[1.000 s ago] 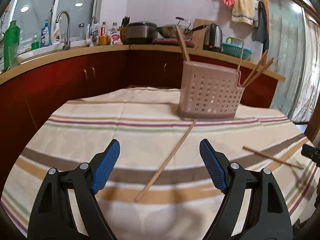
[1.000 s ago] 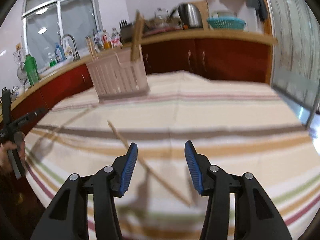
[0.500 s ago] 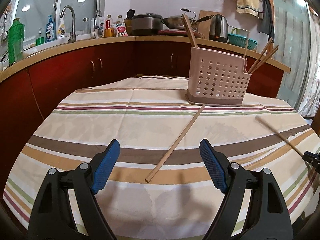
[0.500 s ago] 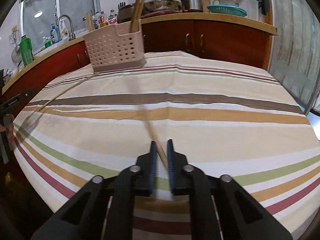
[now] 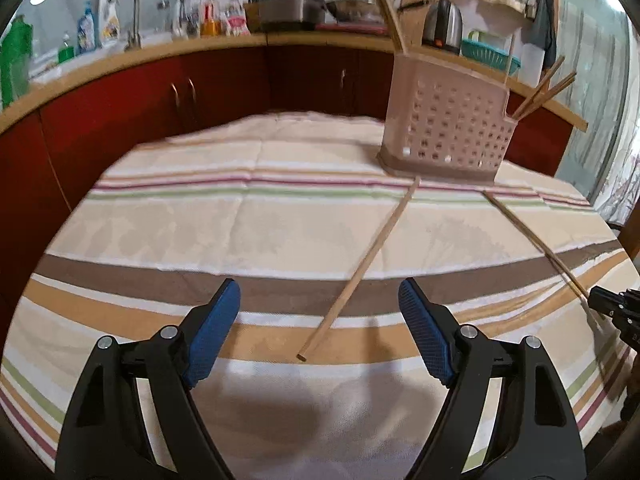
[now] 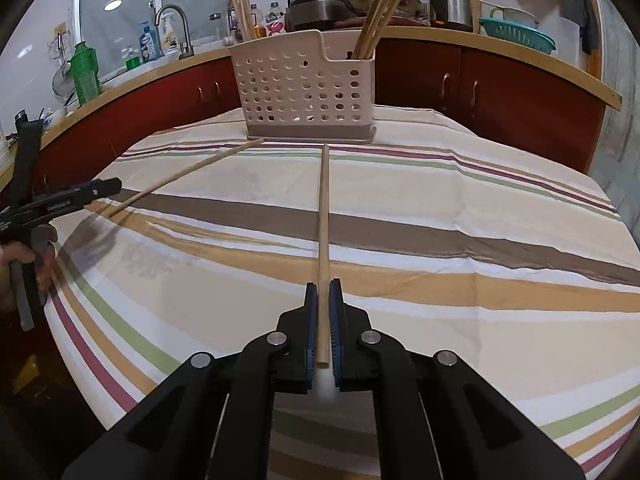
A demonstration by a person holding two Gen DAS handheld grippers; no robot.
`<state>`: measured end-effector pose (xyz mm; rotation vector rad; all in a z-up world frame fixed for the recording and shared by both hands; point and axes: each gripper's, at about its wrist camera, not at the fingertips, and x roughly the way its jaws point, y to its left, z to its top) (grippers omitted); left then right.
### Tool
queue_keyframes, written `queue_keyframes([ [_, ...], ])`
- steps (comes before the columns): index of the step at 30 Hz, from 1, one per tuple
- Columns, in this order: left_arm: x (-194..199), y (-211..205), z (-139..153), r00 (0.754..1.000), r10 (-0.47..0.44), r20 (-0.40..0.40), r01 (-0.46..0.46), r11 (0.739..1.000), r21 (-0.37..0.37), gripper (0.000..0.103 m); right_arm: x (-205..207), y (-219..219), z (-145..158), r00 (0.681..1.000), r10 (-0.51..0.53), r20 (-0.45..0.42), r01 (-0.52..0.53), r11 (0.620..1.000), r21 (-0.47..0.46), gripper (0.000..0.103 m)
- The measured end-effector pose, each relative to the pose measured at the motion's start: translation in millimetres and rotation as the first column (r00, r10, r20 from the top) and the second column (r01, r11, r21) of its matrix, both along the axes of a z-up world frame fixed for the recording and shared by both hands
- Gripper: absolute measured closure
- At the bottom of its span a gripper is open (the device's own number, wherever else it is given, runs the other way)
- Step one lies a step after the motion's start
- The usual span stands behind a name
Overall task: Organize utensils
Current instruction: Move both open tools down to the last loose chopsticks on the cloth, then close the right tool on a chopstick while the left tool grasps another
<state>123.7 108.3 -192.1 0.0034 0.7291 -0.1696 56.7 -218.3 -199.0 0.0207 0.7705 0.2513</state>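
A beige perforated utensil holder (image 5: 446, 130) (image 6: 306, 86) stands at the far side of the striped tablecloth with several chopsticks upright in it. One loose wooden chopstick (image 5: 362, 266) (image 6: 188, 176) lies on the cloth, its near end between and just ahead of my open left gripper (image 5: 319, 312). My right gripper (image 6: 323, 292) is shut on a second chopstick (image 6: 324, 216) that points straight at the holder; in the left wrist view this held chopstick (image 5: 536, 242) runs toward the right gripper (image 5: 612, 308) at the right edge.
The round table's striped cloth (image 6: 440, 216) drops off at its edges. Red cabinets (image 5: 224, 88) with a wooden counter curve behind, bearing a sink tap (image 5: 128, 12), bottles, a kettle (image 6: 452, 2) and a teal basket (image 6: 518, 34). A hand (image 6: 24, 260) holds the left gripper.
My right gripper closed on the chopstick that lay in front of it and swung it to point at the holder. The left gripper dipped closer to the loose chopstick and stayed open.
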Motion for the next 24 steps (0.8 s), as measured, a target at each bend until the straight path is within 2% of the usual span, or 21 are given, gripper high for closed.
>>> queue_keyframes([
  [2, 8, -3, -6, 0.998, -0.017, -0.052, 0.017, 1.000, 0.001, 0.031, 0, -1, -1, 1.000, -0.007, -0.009, 0.007, 1.000, 0.003, 0.096],
  [4, 10, -6, -10, 0.996, -0.039, -0.086, 0.039, 0.999, 0.003, 0.044, 0, -3, -3, 1.000, -0.014, -0.016, 0.014, 1.000, 0.009, 0.096],
  [5, 12, -9, -13, 0.992, -0.059, -0.111, 0.059, 0.998, -0.004, 0.054, -1, -5, -3, 1.000, -0.018, -0.019, 0.018, 1.000, 0.015, 0.096],
  [8, 8, -15, -15, 0.989, -0.087, -0.121, 0.087, 0.996, -0.005, 0.066, -3, -8, -3, 0.999, -0.028, -0.024, 0.029, 0.999, 0.024, 0.096],
  [12, -2, -27, -18, 0.990, -0.093, -0.103, 0.098, 0.994, 0.052, 0.064, -6, -10, -3, 0.999, -0.036, -0.025, 0.037, 0.999, 0.030, 0.096],
  [16, -7, -28, -17, 0.991, -0.087, -0.102, 0.089, 0.996, 0.019, 0.062, -12, -15, -7, 0.998, -0.052, -0.021, 0.053, 0.997, 0.060, 0.096],
  [21, -15, -29, -18, 0.992, -0.095, -0.082, 0.099, 0.994, 0.039, 0.084, -21, -16, -9, 0.998, -0.053, -0.014, 0.054, 0.995, 0.084, 0.096],
  [24, -18, -28, -19, 0.993, -0.090, -0.071, 0.093, 0.995, 0.040, 0.086, -25, -16, -9, 0.999, -0.047, -0.011, 0.048, 0.995, 0.092, 0.094],
])
